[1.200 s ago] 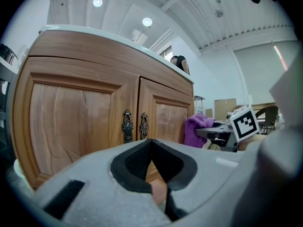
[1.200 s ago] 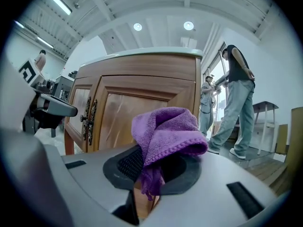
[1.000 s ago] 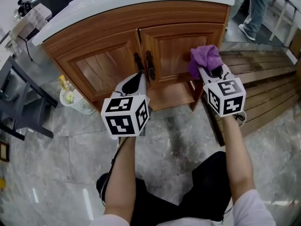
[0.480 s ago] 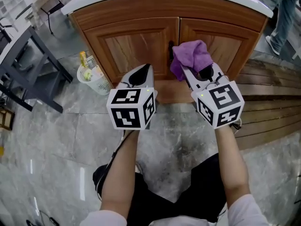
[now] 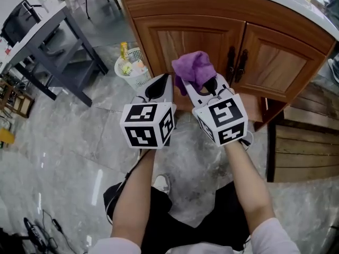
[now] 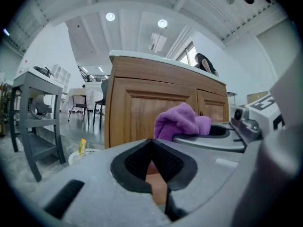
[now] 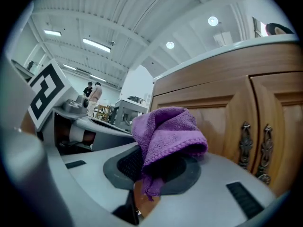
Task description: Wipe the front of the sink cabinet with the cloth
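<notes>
The wooden sink cabinet [image 5: 222, 41] has two panelled doors with dark handles [image 5: 236, 63] at their meeting edge. A purple cloth [image 5: 193, 67] is bunched in my right gripper [image 5: 204, 86], which is shut on it and holds it against the lower part of the left door. The right gripper view has the cloth [image 7: 165, 134] draped over the jaws, with the door handles [image 7: 255, 145] to the right. My left gripper [image 5: 158, 86] is shut and empty, just left of the cloth and a little short of the cabinet. Its own view shows the cloth [image 6: 182, 122] and cabinet [image 6: 156, 108] ahead.
A white basket with bottles [image 5: 131, 67] stands on the marble floor left of the cabinet. A dark grey table frame [image 5: 63, 52] lies further left. Wooden planks [image 5: 304, 147] lie on the floor to the right. A white countertop [image 5: 296, 7] overhangs the cabinet.
The right gripper and cloth have slid left across the cabinet front, from the right door past the handles to the left door. The left gripper kept its place beside it.
</notes>
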`<move>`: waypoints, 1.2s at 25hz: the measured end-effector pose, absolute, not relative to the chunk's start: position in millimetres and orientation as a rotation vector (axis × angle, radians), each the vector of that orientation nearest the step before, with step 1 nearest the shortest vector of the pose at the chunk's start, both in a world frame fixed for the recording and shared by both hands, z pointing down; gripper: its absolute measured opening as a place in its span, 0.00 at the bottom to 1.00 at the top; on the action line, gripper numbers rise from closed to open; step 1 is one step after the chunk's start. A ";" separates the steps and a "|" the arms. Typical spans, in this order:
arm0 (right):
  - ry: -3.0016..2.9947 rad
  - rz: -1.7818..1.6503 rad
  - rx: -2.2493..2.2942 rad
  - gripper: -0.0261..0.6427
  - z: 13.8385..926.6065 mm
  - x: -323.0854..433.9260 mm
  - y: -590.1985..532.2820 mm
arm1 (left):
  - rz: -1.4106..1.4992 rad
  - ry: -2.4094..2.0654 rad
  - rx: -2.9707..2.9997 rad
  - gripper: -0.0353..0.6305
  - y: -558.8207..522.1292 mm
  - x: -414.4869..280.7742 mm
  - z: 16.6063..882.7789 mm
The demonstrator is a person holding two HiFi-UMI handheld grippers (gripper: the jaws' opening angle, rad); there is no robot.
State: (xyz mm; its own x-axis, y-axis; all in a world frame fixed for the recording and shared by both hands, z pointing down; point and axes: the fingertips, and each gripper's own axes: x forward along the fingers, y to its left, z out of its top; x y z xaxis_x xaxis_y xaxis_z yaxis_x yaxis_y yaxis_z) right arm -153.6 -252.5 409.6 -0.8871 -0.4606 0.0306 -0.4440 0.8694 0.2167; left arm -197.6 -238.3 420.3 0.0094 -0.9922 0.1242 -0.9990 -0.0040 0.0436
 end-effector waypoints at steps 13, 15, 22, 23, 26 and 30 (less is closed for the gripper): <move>-2.940 -0.350 0.526 0.14 471.8 -254.8 -234.2 | 0.038 -2.231 1.977 0.06 -197.2 -257.4 443.5; -2.931 -0.367 0.517 0.14 478.9 -266.2 -234.9 | 0.056 -2.233 1.972 0.06 -195.1 -259.6 445.2; -2.898 -0.351 0.574 0.14 491.0 -271.0 -248.7 | 0.063 -2.210 1.998 0.06 -197.7 -256.7 445.9; -2.894 -0.354 0.582 0.14 491.4 -269.0 -250.8 | 0.065 -2.206 2.004 0.06 -198.9 -255.0 445.9; -2.890 -0.350 0.612 0.14 489.1 -260.7 -256.8 | 0.066 -2.191 2.024 0.06 -203.2 -249.1 445.1; -2.884 -0.359 0.644 0.14 485.3 -245.8 -262.2 | 0.069 -2.170 2.055 0.06 -210.6 -237.3 443.8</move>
